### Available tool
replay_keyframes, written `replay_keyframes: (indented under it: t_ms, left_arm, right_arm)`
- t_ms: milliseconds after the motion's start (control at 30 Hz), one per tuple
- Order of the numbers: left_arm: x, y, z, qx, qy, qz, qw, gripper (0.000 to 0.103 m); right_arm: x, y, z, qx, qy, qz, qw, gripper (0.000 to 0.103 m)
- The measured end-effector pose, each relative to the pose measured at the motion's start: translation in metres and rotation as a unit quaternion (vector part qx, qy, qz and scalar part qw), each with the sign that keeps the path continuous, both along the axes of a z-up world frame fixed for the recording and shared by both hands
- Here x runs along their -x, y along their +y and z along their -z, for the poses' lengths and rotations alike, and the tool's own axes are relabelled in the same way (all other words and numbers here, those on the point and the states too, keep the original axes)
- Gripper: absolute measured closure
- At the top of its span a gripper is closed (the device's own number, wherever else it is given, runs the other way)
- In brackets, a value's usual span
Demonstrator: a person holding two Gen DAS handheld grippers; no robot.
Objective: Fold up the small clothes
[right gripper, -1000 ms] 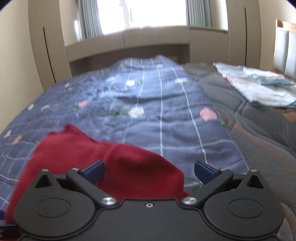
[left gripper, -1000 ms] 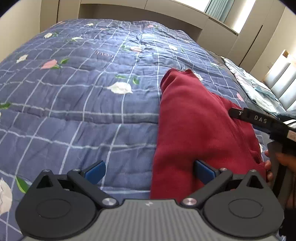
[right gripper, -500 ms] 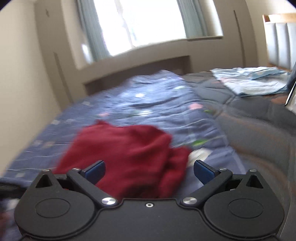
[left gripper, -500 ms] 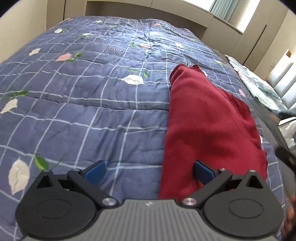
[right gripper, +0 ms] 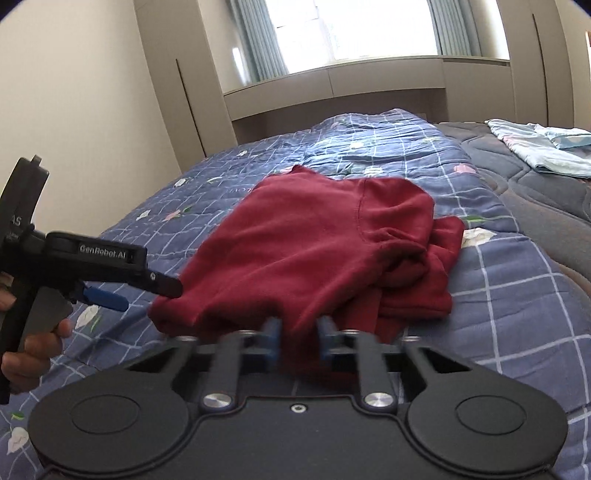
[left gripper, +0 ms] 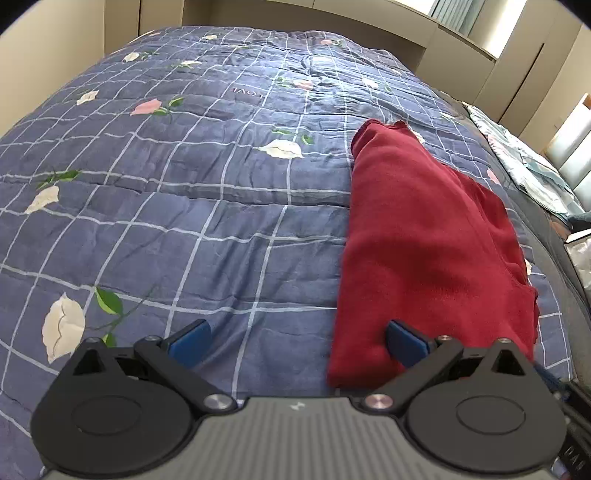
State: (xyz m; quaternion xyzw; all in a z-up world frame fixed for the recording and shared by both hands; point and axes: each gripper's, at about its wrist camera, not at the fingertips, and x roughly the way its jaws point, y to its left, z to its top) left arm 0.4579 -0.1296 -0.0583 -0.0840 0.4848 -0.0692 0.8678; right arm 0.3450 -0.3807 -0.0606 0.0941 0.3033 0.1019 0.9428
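Right gripper (right gripper: pixel 297 341) is closing, its blue fingers (right gripper: pixel 272 341) blurred and drawn close together over the near edge of the red garment (right gripper: pixel 310 251); whether cloth is pinched between them I cannot tell. The garment lies bunched on the checked quilt (left gripper: pixel 177 221) straight ahead. Left gripper (left gripper: pixel 295 343) spread wide, nothing held, its right-hand finger over the garment's near corner.

left wrist: looks steeply down past its claw, close over quilt (left gripper: pixel 207 221) | right wrist: shallower, toward window (right gripper: pixel 354 29) | shared: red garment (left gripper: pixel 424 236) beyond both claws
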Motion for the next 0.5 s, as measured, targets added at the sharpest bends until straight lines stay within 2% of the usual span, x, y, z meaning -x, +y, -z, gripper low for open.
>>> replay_keyframes:
  t_ms: [167,233,333,367,433,500]
  left_arm:
    - [0.002,-0.004,-0.005,-0.005,-0.013,0.023,0.9996,0.000]
    - [0.000,-0.006,-0.001,-0.013,-0.010,0.034,0.9993,0.000]
    - [-0.002,-0.007,0.006,-0.024,-0.005,0.042,0.9988,0.000]
    - [-0.001,-0.007,0.006,-0.025,-0.007,0.045,0.9987,0.000]
    - [-0.001,-0.006,0.003,-0.028,-0.014,0.049,0.9983,0.000]
    - [-0.004,-0.006,-0.002,-0.028,-0.030,0.062,0.9973,0.000]
  right_arm:
    - [0.016,-0.005,-0.013,0.040,-0.026,0.016,0.999,0.095]
    - [0.017,-0.002,-0.003,0.054,-0.009,0.011,0.998,0.095]
    - [0.015,-0.003,0.014,0.045,0.016,0.013,0.999,0.093]
    - [0.017,-0.004,0.014,0.041,0.013,0.018,0.999,0.088]
    - [0.023,-0.011,0.009,0.031,-0.002,0.029,0.999,0.069]
    - [0.029,-0.019,0.002,0.026,-0.030,0.040,0.998,0.024]
